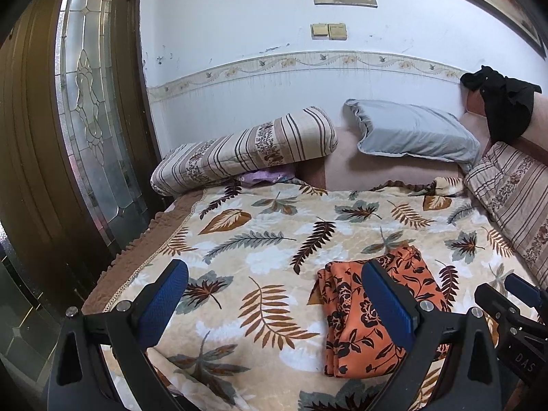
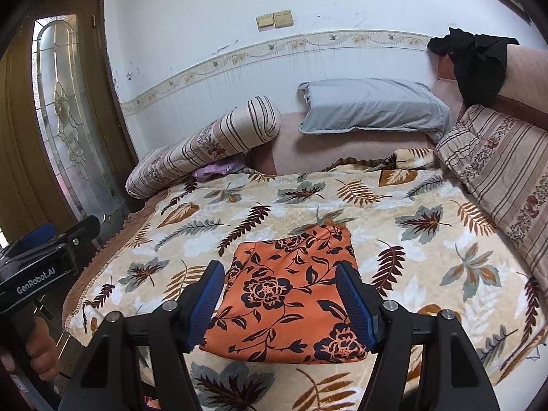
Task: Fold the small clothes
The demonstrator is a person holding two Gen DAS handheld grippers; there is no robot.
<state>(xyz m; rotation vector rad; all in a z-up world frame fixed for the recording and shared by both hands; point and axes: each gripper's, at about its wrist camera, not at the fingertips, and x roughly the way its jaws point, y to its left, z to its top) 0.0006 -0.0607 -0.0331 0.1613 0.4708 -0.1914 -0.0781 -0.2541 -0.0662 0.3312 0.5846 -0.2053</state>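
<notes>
An orange cloth with a black flower print [image 2: 284, 294] lies folded into a neat rectangle on the leaf-patterned blanket [image 2: 428, 267]. My right gripper [image 2: 279, 269] hovers over its near half, open, one blue pad on either side and neither pressing it. In the left wrist view the same cloth [image 1: 346, 311] lies right of centre. My left gripper [image 1: 274, 274] stands wide open over the blanket [image 1: 260, 239], with its right finger in front of the cloth's middle. The right gripper [image 1: 524, 291] shows at that view's right edge. A hand [image 2: 37, 346] holds the left gripper [image 2: 51, 236] at the far left.
Against the wall lean a striped bolster [image 2: 205, 144], a grey pillow [image 2: 370, 106] and a striped cushion [image 2: 496, 171]. A black garment [image 2: 479, 65] hangs over the pink headboard. Something purple [image 2: 215, 169] peeks from under the bolster. A brown glazed door [image 1: 85, 120] stands beyond the bed's left edge.
</notes>
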